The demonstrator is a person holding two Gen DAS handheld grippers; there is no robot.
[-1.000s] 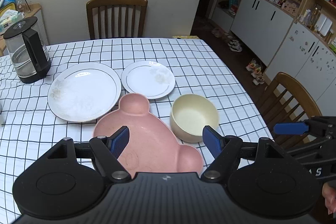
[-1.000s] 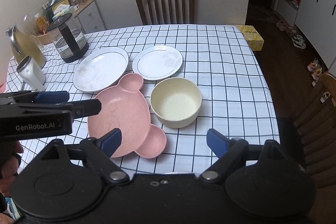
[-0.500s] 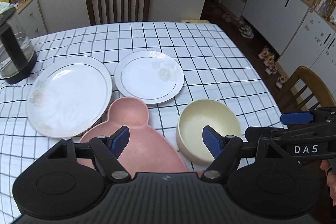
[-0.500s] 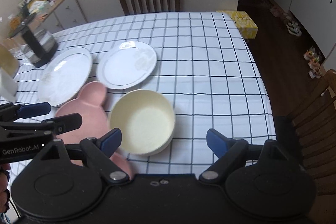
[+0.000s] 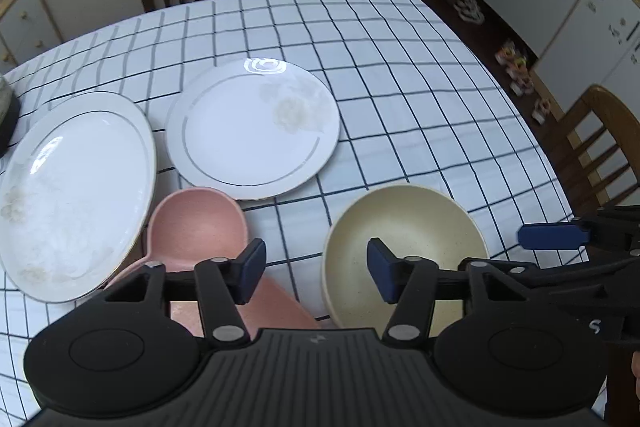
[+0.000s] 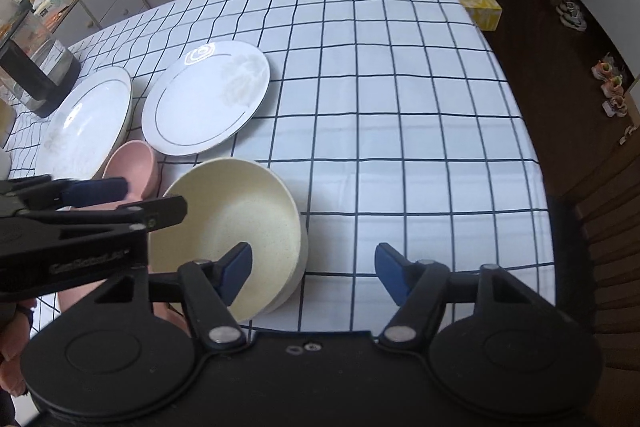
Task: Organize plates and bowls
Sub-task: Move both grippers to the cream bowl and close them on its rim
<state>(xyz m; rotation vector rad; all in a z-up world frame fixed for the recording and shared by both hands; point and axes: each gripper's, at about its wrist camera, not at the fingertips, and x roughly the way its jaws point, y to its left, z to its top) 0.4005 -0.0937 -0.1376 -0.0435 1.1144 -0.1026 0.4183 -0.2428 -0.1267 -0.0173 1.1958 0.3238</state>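
**Both grippers closing in on the cream bowl, nothing stacked yet**

All four dishes are lying separately on the checked worktop (image 5: 400, 75), so the sorting is only beginning. The large white plate (image 5: 76, 195) is sitting at the left, the smaller white plate (image 5: 252, 127) just beside it, and the pink bear-shaped dish (image 5: 196, 227) is lying in front of them, with one ear touching or slipping under the large plate's rim. The cream bowl (image 6: 228, 223) is standing just right of the pink dish, apart from both plates.

The left gripper (image 5: 316, 271) is hovering with its jaws narrowing, one over the pink dish and one over the bowl's near-left rim, pressing on neither. The right gripper (image 6: 312, 275) is also narrowing its jaws, straddling the bowl's right rim without gripping it yet.

Judging by this, the bowl is the first piece being picked; gathering the plates and nesting the bowls is all left to do.
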